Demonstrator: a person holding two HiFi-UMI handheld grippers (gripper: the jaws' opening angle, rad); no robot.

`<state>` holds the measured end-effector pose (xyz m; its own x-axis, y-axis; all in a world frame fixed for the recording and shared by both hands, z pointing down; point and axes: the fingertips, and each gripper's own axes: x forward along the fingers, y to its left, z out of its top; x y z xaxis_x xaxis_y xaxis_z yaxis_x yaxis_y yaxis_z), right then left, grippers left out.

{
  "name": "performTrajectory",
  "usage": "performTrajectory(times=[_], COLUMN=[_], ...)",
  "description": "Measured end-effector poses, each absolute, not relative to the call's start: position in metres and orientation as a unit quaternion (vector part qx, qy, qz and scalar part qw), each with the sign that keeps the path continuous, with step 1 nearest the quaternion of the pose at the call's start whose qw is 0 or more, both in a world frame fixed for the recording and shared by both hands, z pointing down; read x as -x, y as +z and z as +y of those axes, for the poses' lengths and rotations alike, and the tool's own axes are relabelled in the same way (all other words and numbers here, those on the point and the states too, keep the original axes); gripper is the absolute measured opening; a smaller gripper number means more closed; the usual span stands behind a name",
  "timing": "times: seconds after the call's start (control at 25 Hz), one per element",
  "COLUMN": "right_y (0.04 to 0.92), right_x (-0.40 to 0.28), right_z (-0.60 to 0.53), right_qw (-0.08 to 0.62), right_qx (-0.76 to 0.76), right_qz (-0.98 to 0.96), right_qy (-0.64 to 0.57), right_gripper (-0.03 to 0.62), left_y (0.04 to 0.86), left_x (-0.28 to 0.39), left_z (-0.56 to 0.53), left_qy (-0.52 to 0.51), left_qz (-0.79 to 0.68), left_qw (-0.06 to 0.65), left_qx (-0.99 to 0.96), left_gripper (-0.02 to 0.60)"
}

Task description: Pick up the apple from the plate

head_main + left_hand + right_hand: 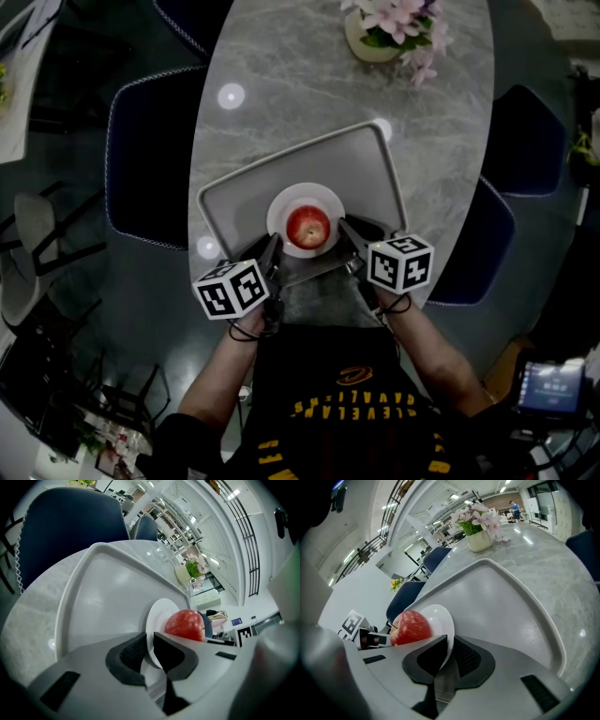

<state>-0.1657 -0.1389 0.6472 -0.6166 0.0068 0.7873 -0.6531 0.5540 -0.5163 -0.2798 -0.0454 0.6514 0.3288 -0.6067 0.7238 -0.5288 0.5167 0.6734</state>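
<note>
An oval grey marble table (300, 84) carries a grey tray (361, 169), and a small white plate (324, 194) sits on the tray's near half. The red apple (307, 226) rests in the middle of that plate, untouched by either tool.

The left gripper (273, 247) comes in from the plate's near-left side. In the left gripper view its two dark pads (132, 652) are drawn close together with the plate's thin rim (158, 613) caught between them, and the apple (185, 624) sits just beyond. The right gripper (349, 231) mirrors it on the near-right side. The right gripper view shows its jaws likewise pressed onto the plate's edge (439, 615), with the apple (410, 627) just to their left and the tray's raised lip (513, 588) curving round behind.

Each gripper's marker cube (232, 289) faces up near the table's near edge. A pot of pink flowers (375, 37) stands at the table's far end, well apart from the tray, and dark blue chairs (155, 155) flank the table.
</note>
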Motion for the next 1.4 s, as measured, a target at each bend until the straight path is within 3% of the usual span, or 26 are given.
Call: performTrajectory(times=[0.96,1.4], right_y=[0.637,0.62], right_x=[0.146,0.101], right_z=[-0.127,-0.099], right_qw=[0.352,0.341], right_qx=[-0.238,-0.266], right_qz=[-0.767,-0.758], right_qy=[0.48,0.489], right_gripper=[0.043,0.043], left_y=[0.641,0.622], left_x=[0.264,0.23], left_z=[-0.041,-0.028], left_qy=[-0.029,-0.009], left_qz=[-0.54,-0.509], left_qw=[0.669,0.671], left_qx=[-0.51,-0.54], left_gripper=[0.043,0.04])
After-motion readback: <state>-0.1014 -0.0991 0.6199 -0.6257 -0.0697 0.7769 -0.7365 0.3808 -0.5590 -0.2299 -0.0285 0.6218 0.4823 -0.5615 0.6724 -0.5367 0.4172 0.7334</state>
